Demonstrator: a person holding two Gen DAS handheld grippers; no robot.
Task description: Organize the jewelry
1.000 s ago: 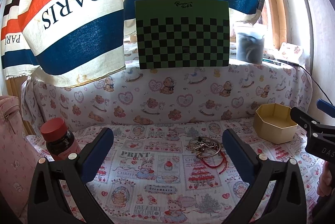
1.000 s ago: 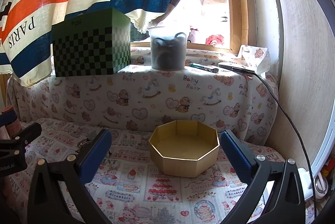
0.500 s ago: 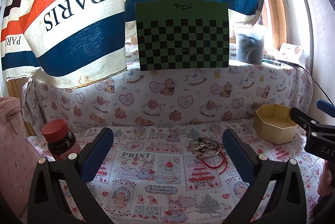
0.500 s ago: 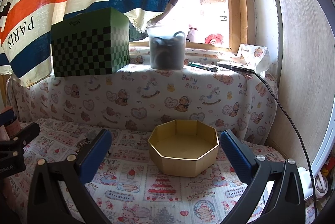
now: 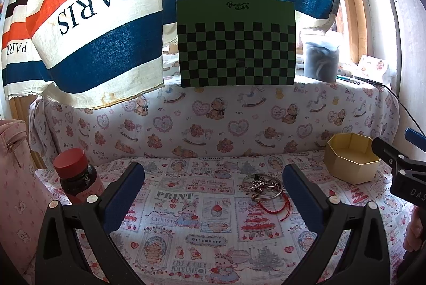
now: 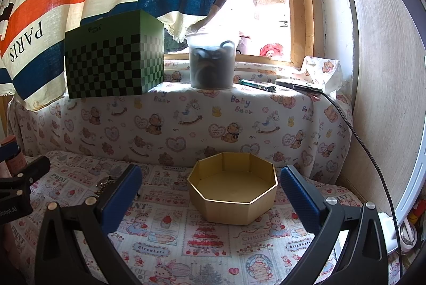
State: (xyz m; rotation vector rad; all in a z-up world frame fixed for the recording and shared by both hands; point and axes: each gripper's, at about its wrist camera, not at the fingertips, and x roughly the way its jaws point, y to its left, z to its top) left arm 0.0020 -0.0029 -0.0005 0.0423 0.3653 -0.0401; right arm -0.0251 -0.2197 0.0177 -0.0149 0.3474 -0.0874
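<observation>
A small heap of jewelry [image 5: 262, 185], silver chains and rings with a red cord bracelet [image 5: 274, 206], lies on the printed cloth [image 5: 202, 207] just left of my left gripper's right finger. My left gripper [image 5: 213, 186] is open and empty, held above the cloth short of the heap. An empty gold octagonal box [image 6: 233, 190] stands on the cloth; it also shows in the left wrist view [image 5: 351, 161] at the right. My right gripper [image 6: 211, 190] is open and empty, with the box between its fingers ahead. Part of the jewelry [image 6: 106, 182] shows behind its left finger.
A dark bottle with a red cap [image 5: 76, 178] stands at the left beside a pink bag [image 5: 13, 178]. A green checkered box [image 5: 237, 42] and a plastic tub [image 6: 210, 61] sit on the raised ledge behind. A cable [image 6: 372, 165] runs down the right wall.
Both grippers have barely shifted. The left wrist view has drifted slightly, so the bottle and the checkered box sit a little lower or nearer. Nothing was grasped or moved.
</observation>
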